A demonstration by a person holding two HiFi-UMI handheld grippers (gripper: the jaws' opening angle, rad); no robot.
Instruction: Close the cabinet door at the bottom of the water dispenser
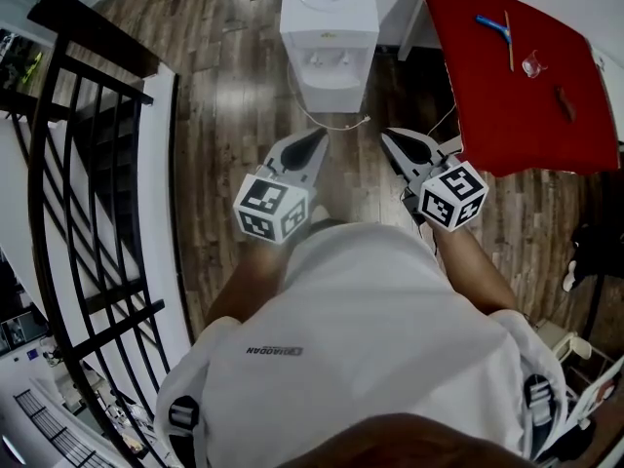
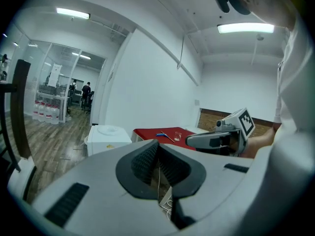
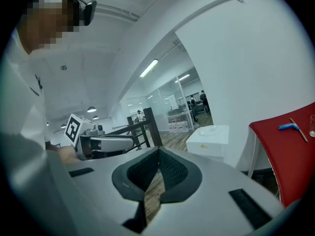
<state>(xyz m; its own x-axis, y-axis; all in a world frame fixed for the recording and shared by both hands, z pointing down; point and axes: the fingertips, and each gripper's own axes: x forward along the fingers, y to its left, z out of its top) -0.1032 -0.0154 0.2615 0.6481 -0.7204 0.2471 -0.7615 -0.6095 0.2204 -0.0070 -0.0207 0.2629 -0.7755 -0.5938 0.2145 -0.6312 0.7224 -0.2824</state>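
Can't spot the door, probably light and swingy, low on the water dispenser point(image 1: 329, 27) by the red tabletop point(image 1: 507, 86); just nudge its free edge with left tool point(image 1: 317, 136) or right tool point(image 1: 390, 136), both clenched empty.

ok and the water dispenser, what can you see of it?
The water dispenser is a white, boxy, plastic-looking unit standing upright on the wood floor by the white wall, left of the red table. Its top has a round recess with no bottle; the front has a tap alcove. A thin white cord lies before it. Its bottom door cannot be made out.
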